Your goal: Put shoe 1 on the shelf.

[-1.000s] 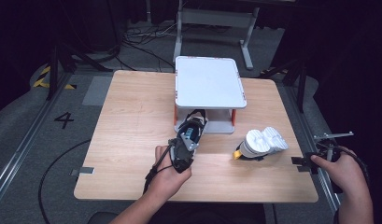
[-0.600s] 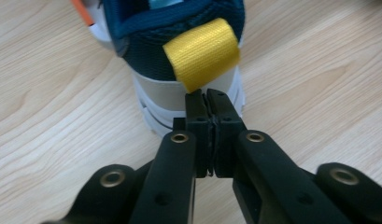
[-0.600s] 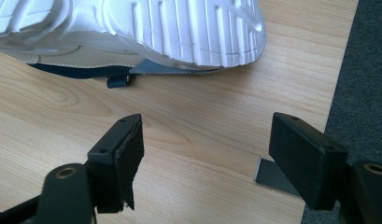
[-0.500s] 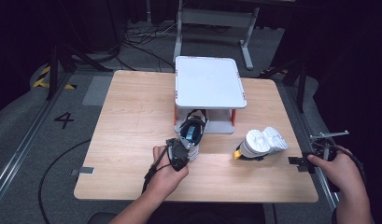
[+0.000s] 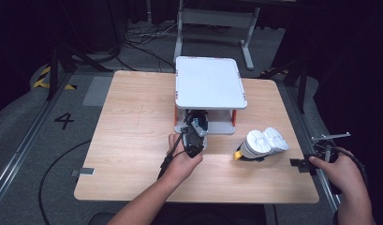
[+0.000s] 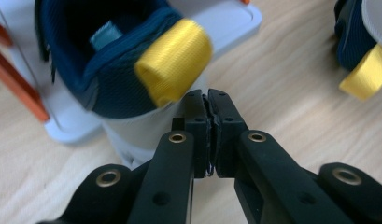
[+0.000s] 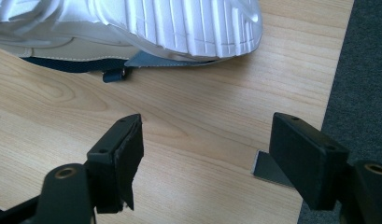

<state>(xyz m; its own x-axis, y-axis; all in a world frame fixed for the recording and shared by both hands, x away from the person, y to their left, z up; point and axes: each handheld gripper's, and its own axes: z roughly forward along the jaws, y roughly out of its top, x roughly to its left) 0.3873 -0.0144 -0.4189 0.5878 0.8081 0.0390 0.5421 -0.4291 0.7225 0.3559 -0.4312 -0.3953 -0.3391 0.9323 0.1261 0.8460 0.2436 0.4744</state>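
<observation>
A navy shoe [image 5: 196,117] with a yellow heel loop [image 6: 174,60] stands on the lower shelf of a white two-level rack [image 5: 210,84] with orange posts. Its heel points toward me. My left gripper [image 5: 197,129] is right behind that heel; in the left gripper view the gripper [image 6: 207,100] is shut just below the loop, with nothing seen between its jaws. The second shoe [image 5: 261,143] lies on its side on the table, white sole [image 7: 156,23] facing right. My right gripper [image 7: 207,154] is open over the table's right edge, a short way from that sole.
The wooden table [image 5: 133,122] has a metal bracket [image 7: 268,170] at its right edge, between the right jaws. Dark floor drops off beyond that edge. Cables and a grey stand [image 5: 212,18] sit on the floor behind the table.
The left hand and gripper have edged slightly forward toward the rack. The right hand has shifted a little to the left at the table's edge.
</observation>
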